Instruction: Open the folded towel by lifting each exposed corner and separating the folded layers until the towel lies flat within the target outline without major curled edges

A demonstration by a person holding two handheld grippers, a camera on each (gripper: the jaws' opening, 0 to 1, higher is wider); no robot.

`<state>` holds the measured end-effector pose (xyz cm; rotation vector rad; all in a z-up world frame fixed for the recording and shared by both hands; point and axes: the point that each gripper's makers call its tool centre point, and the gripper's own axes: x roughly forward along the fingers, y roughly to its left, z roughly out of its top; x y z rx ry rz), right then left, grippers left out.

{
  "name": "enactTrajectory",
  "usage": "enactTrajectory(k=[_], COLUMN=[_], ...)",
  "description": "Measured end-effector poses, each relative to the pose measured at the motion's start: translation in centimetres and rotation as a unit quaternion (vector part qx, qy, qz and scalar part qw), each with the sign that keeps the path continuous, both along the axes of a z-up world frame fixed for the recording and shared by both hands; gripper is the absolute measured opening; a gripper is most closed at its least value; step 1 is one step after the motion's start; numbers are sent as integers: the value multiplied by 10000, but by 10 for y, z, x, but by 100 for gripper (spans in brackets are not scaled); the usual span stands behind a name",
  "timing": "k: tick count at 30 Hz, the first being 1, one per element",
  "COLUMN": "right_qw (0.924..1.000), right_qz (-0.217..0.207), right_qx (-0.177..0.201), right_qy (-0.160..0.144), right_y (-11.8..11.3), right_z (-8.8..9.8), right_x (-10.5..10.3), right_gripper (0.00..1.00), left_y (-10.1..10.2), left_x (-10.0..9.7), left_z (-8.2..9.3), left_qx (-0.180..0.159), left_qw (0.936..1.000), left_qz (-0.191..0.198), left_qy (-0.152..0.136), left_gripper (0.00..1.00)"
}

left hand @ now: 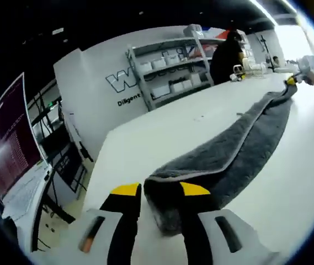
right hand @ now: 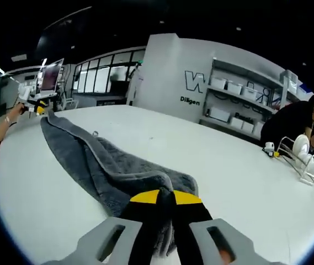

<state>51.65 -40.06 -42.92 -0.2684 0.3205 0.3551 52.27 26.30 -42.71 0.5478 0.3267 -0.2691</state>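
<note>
I hold the grey towel at both of its ends, one claw on each. My left claw is closed on one end; the cloth bunches dark between the two yellow-tipped jaws. My right claw is closed on the other end in the same way, with a fold of cloth pinched between its jaws. Between them the towel lies as a long, narrow band across the white table, folded along its length, the pale hem running along the top layer. I cannot see a target outline on the table.

I judge that the step now is to spread this band open. To do it well, I should keep both grips firm and lift the two ends a little together, so the upper layer can come off the lower one. If I pull only sideways, the whole band may slide. I cannot tell if each claw holds one layer or both; if both, the fold will not open, and I must take the corner again.
</note>
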Motion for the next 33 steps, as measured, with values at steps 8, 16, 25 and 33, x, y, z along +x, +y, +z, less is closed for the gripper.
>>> enactTrajectory(k=[8,16,25,33], right_qw=[9995,9976,9975,9976], right_qz=[53,190,143,116], right_qx=[-312,-662,-685,-674], right_qy=[-35,117,111,92], right_y=[1,0,-3,-4], right_z=[0,-6,-1,5], right_x=[-9,-15,-13,-11], right_gripper=[20,35,35,39], left_y=[-29,-29,-22,-15], left_x=[6,15,14,11], left_z=[-5,-15,-27,-30], left_qx=[563,917,808,601], left_qw=[9958,9927,9936,9952], left_qz=[-727,-781,-723,-670], left_qy=[-27,104,302,371], left_gripper=[29,23,3,2])
